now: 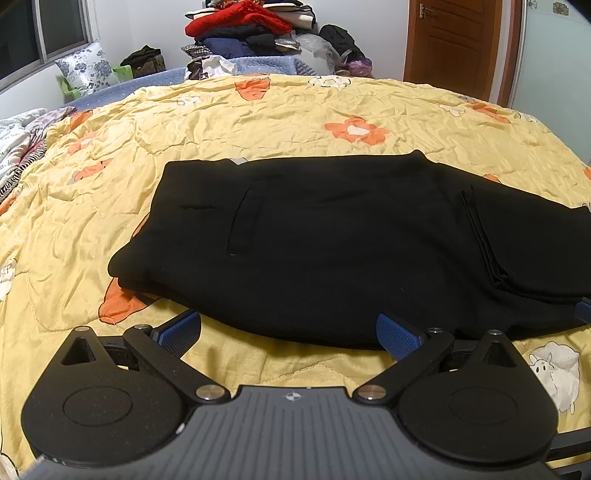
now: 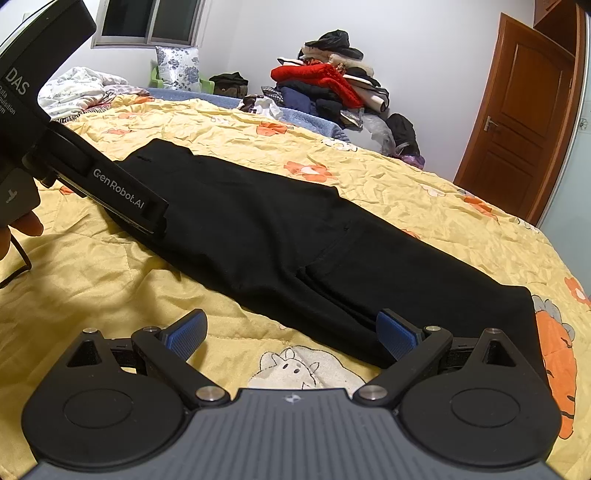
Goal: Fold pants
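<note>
the bed [image 1: 258, 122] filled most of both views, covered by a creased yellow quilt [image 2: 110, 273] printed with orange flowers and white cartoon sheep. a brown wooden door [image 2: 517, 122] stood shut at the far right, and a window [image 1: 44, 33] sat in the far left wall. a pile of clothes [image 1: 251, 29], red and dark items among them, was heaped at the far edge of the bed, with a floral cushion [image 1: 88, 66] near the window.

the pants [image 1: 332, 240], black, lay flat on the quilt in the middle of the bed, already folded lengthwise into a long band with a pocket slit showing; a further layer of cloth overlapped at one end.

the left hand-held gripper [image 1: 290, 330] rested low at the near edge of the pants, its jaws spread wide and gripping nothing; the blue ribbed pads [image 1: 397, 336] lay just beside the hem, and contact could not be confirmed. in the right wrist view its body bore the white lettering "genrobot.ai" and "das", with smaller text below cut off and only partly legible; part of a hand [image 2: 22, 225] held it.

the right hand-held gripper [image 2: 291, 332] was likewise wide apart and empty, one pad against the near edge of the pants and the other over bare quilt.
</note>
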Tool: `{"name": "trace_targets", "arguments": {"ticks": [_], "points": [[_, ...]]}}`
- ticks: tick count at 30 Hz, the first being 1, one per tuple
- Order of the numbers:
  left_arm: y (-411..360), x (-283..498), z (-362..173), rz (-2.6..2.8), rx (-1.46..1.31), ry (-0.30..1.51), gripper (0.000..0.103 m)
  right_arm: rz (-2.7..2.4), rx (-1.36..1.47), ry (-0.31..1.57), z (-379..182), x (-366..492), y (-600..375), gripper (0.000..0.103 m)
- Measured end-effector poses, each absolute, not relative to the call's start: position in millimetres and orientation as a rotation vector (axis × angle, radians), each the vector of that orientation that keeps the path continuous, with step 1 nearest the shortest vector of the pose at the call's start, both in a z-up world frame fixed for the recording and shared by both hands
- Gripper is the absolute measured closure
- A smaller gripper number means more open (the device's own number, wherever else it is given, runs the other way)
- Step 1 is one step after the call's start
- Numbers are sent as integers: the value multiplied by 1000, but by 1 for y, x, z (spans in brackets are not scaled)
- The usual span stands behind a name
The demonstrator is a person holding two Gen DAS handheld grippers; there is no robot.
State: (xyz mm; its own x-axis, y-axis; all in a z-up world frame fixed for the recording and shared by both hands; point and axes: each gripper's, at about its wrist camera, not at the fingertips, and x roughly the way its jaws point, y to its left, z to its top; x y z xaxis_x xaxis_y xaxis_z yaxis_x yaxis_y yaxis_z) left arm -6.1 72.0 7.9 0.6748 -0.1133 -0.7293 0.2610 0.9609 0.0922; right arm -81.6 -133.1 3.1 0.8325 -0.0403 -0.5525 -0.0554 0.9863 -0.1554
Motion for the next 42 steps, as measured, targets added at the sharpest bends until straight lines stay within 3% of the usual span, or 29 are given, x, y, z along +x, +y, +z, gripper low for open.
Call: {"name": "trace_targets", "arguments": {"ticks": [42], "points": [[70,-8,6,-215,206,803,0,13,-178,588,3,-83,-133,4]]}}
